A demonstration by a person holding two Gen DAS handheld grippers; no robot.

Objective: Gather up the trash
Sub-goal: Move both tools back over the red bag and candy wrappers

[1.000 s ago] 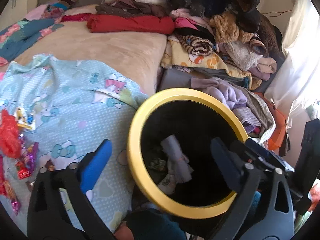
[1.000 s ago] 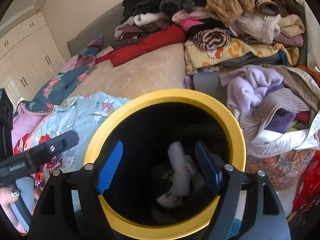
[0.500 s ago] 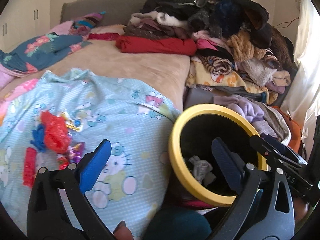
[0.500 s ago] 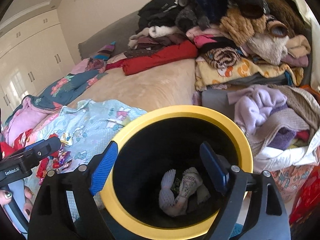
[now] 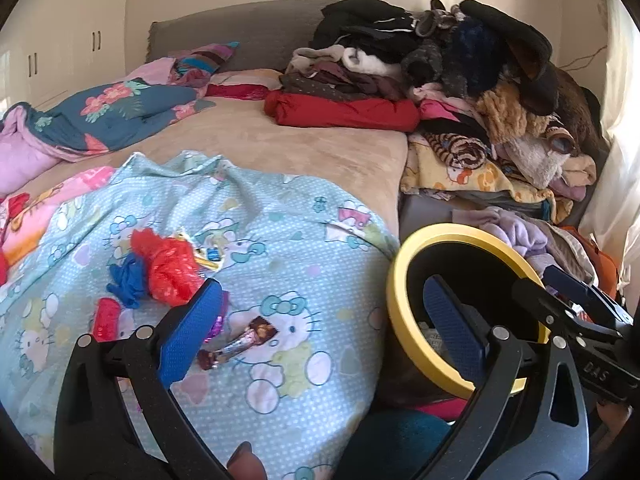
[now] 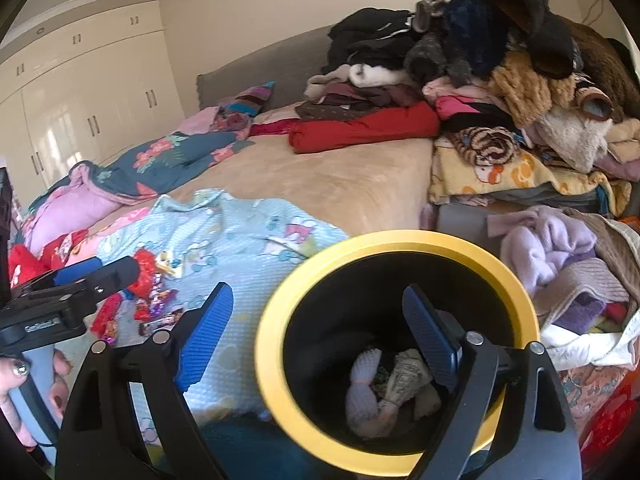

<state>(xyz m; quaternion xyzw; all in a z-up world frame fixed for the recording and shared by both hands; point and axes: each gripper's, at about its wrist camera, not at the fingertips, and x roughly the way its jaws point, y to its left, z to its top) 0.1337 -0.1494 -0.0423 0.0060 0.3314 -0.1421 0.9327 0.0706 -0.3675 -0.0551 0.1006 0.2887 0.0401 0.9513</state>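
Note:
A black bin with a yellow rim (image 5: 404, 264) (image 6: 272, 344) stands beside the bed; crumpled white gloves (image 6: 372, 384) lie at its bottom. Trash lies on the light blue Hello Kitty sheet (image 5: 280, 232): a red plastic bag (image 5: 168, 268), a blue glove (image 5: 128, 284), a small red wrapper (image 5: 106, 318) and a brown candy wrapper (image 5: 244, 340). My left gripper (image 5: 320, 328) is open and empty, just above the sheet near the candy wrapper. My right gripper (image 6: 316, 336) is open and empty over the bin's left rim. The left gripper also shows in the right wrist view (image 6: 80, 284).
A tall pile of folded clothes (image 5: 460, 92) fills the right side of the bed behind the bin. A flowered blue blanket (image 5: 104, 116) lies at the far left. White wardrobe doors (image 6: 80, 112) stand beyond the bed. The beige bedcover (image 5: 288, 148) lies between.
My left gripper has swung left from over the bin to over the sheet, bringing the trash pile into view. My right gripper has drawn back a little from the bin.

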